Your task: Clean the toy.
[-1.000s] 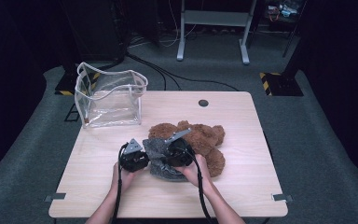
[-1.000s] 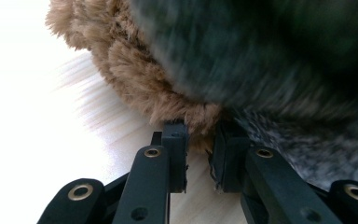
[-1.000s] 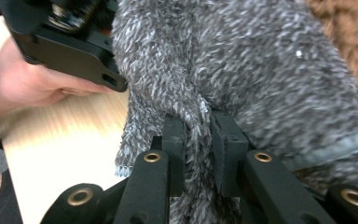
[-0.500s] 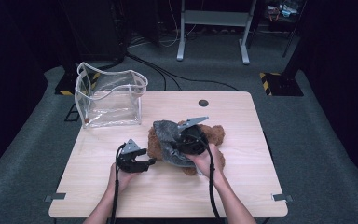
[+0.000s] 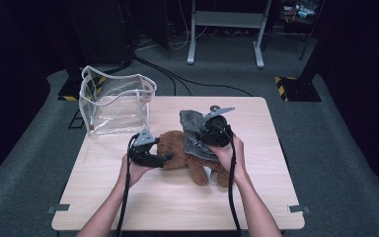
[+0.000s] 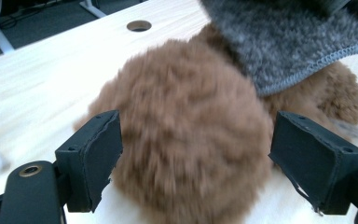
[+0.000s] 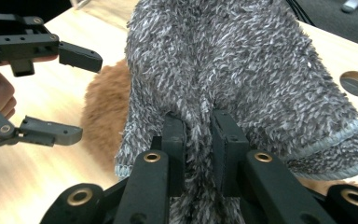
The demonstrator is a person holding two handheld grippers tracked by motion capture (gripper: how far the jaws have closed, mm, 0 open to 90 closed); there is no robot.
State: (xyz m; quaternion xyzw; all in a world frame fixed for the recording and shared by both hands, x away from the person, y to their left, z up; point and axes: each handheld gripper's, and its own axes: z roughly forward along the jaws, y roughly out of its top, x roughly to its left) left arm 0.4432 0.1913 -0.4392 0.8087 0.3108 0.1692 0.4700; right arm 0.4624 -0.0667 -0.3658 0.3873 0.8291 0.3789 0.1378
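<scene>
Right claw (image 7: 196, 140): grey cloth (image 7: 242, 70) hanging lengthwise

Clear plastic pouch (image 5: 116, 101) sat open at tabletop's far left corner, white-trimmed. Small round grommet hole (image 6: 139, 25) near far edge. Light wood tabletop (image 5: 177, 202) stood on grey carpet (image 5: 335, 148); cables behind.

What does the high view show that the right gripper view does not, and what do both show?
High view alone: the clear bag at the table's far left and the person's forearms. Right gripper view alone: the right tongs pinching a fold of the grey cloth. Both share: the cloth lifted over the brown plush toy, the open left tongs, and the wooden table.
</scene>
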